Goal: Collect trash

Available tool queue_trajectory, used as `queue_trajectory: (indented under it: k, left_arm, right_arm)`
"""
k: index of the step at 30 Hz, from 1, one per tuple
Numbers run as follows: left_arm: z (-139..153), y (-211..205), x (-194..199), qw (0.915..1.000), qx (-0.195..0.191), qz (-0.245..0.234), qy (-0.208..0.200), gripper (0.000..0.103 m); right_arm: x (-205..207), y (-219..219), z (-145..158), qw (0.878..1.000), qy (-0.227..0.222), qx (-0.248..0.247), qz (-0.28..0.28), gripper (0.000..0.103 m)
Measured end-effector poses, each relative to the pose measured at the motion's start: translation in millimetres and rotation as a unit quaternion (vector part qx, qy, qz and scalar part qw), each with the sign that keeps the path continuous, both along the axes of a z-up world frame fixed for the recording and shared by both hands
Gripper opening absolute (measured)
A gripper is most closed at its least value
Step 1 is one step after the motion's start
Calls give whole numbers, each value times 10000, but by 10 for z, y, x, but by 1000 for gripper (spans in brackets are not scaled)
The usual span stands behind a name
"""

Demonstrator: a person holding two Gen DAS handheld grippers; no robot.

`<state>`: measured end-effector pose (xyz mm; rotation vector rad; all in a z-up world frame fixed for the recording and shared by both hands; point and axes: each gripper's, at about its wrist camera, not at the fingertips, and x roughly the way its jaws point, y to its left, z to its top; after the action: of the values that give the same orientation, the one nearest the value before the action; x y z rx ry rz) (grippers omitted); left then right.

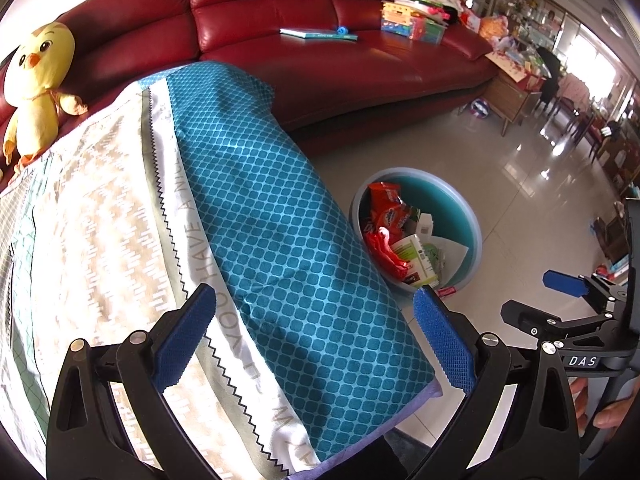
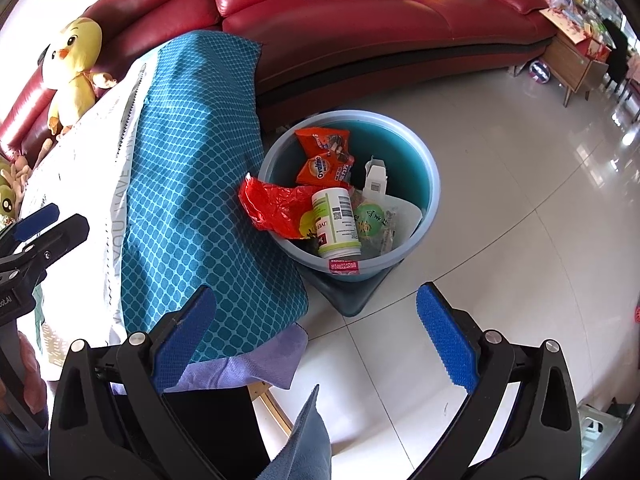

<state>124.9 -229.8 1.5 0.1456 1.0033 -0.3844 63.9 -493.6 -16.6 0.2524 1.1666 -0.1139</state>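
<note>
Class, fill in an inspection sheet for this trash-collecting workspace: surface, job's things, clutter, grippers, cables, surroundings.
Surface: table under a patterned teal tablecloth; no trash seen on it.
Job's things: bin on the floor holding an Ovaltine packet, a red wrapper, a white bottle and a small carton.
Clutter: plush chick, book, toys on the red sofa.
Grippers: left gripper and right gripper open, empty.
Cables: nothing seen.
Surroundings: tiled floor.

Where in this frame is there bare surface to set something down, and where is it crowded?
Free: the cloth-covered table, bare up to its edges, and the tiled floor right of the trash bin. Crowded: the bin, heaped with an Ovaltine wrapper and a white bottle; the sofa's far end holds toys.
</note>
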Motion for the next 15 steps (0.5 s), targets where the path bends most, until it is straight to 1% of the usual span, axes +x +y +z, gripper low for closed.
queue_trajectory:
  k: [15]
  left_arm:
    - [-80, -27, -1, 9997, 218, 73, -19, 99]
  right_arm:
    - [2, -60, -38, 9999, 51, -104, -75, 96]
